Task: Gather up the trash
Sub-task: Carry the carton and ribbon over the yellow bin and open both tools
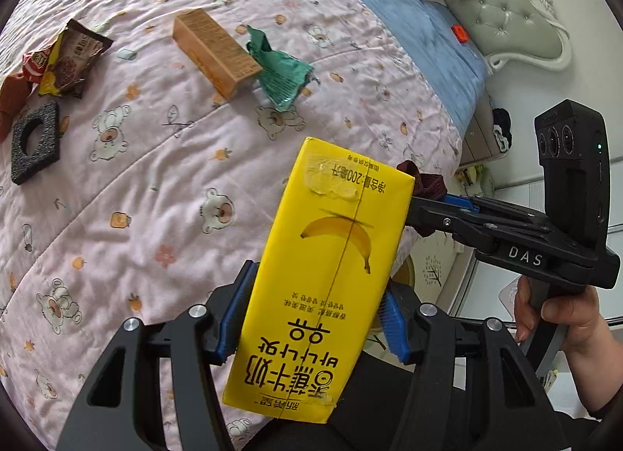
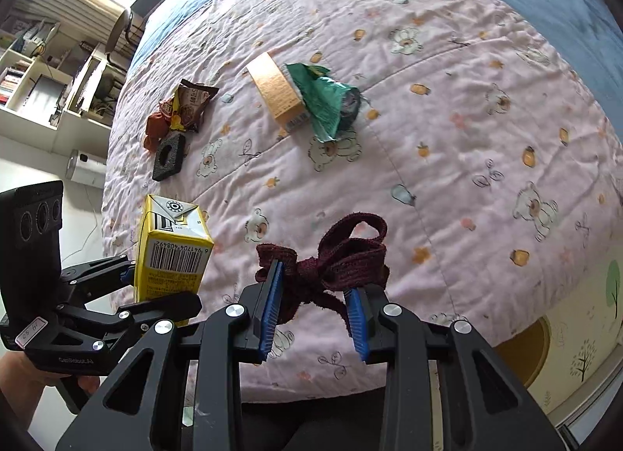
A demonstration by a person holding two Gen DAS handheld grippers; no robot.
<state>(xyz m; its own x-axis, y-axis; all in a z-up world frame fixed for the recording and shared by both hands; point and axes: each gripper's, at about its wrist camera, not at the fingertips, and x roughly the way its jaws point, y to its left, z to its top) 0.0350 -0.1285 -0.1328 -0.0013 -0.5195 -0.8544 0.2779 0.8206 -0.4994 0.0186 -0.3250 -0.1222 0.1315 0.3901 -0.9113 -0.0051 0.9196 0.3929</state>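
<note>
My left gripper (image 1: 311, 318) is shut on a yellow banana-milk carton (image 1: 331, 268), held upright above the pink quilt (image 1: 155, 186); the carton (image 2: 171, 252) also shows at the left of the right wrist view. My right gripper (image 2: 315, 295) is shut on a knotted dark red fabric strip (image 2: 335, 256), lifted off the bed; that strip (image 1: 422, 182) peeks out behind the carton. On the quilt lie an orange box (image 1: 214, 51), a crumpled green wrapper (image 1: 280, 73), brown and red snack wrappers (image 1: 66, 61) and a black foam square with a hole (image 1: 35, 141).
A blue blanket (image 1: 409, 22) covers the far side of the bed below a tufted headboard (image 1: 502, 3). A hand (image 1: 560, 314) holds the right gripper's handle. Shelves and a desk (image 2: 50, 73) stand beyond the bed's left edge. A yellow round bin (image 2: 525, 346) shows below the bed edge.
</note>
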